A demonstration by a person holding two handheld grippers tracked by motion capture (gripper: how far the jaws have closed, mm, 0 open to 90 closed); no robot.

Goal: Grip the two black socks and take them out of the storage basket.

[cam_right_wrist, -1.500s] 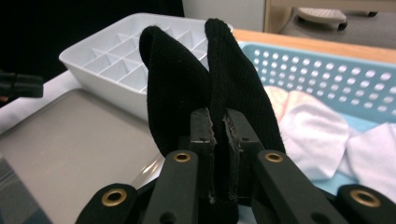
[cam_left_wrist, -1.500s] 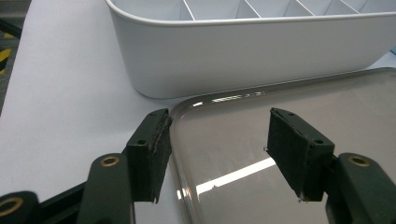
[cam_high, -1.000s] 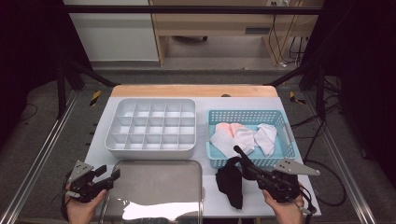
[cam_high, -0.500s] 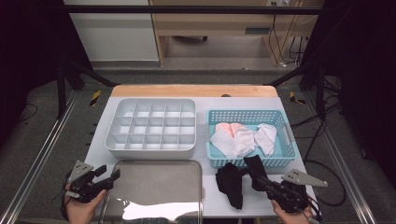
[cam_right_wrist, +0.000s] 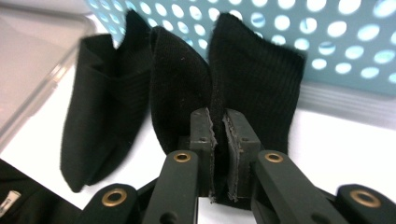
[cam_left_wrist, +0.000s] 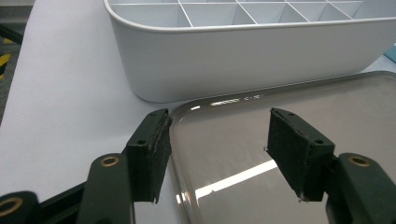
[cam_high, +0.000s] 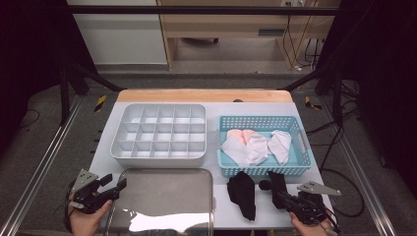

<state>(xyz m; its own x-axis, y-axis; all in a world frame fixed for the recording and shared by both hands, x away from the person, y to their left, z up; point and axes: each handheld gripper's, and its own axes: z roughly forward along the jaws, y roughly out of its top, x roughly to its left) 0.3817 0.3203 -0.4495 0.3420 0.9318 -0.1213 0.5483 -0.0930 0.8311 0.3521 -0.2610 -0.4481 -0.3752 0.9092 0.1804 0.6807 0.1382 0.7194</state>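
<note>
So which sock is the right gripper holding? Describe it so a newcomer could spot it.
Start at the blue perforated basket on the table's right side. Against its near wall, on the white tabletop, lies a black sock, pinched by the right gripper. A second black sock lies free, closer to the steel tray; the basket's socks are white and pink.

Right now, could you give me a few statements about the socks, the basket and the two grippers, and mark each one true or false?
1. The right gripper is shut on a black sock. True.
2. The left gripper holds a white sock. False: its jaws stand open with nothing between them, over the corner of the metal tray.
3. The blue basket holds light-coloured socks. True.
4. The white divided box has socks in its compartments. False: the compartments look empty.
5. The black sock lies inside the basket. False: it lies on the table in front of the basket.
</note>
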